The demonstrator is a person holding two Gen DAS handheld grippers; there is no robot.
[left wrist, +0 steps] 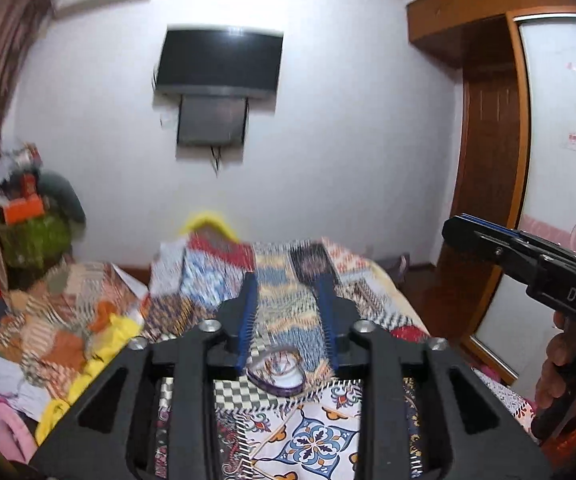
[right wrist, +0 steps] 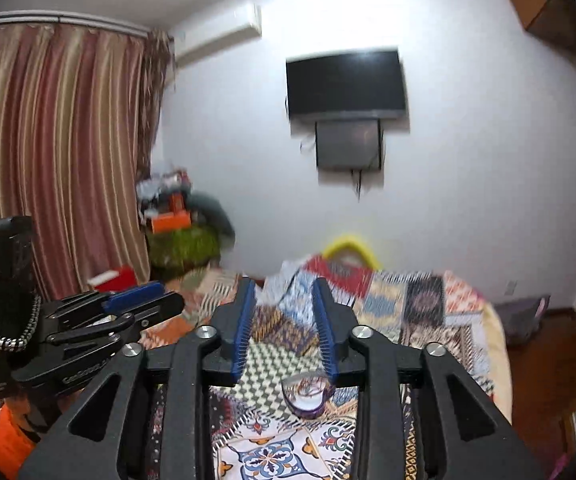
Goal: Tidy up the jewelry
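Note:
A small purple heart-shaped jewelry dish (left wrist: 276,374) with thin bangles or chains in it lies on the patchwork bedspread (left wrist: 311,436). In the left wrist view it sits low between the bases of my left gripper's fingers; the left gripper (left wrist: 288,280) is open and held above the bed. The same dish shows in the right wrist view (right wrist: 307,395), below my right gripper's right finger. The right gripper (right wrist: 284,286) is open and empty. Each gripper shows in the other's view, the right one (left wrist: 483,236) and the left one (right wrist: 144,300).
A wall TV (left wrist: 219,62) hangs ahead. Piled clothes (left wrist: 68,344) lie on the bed's left. A cluttered stand (right wrist: 180,236) and striped curtains (right wrist: 48,152) are at the left. A wooden wardrobe (left wrist: 487,160) with a sliding door stands at the right.

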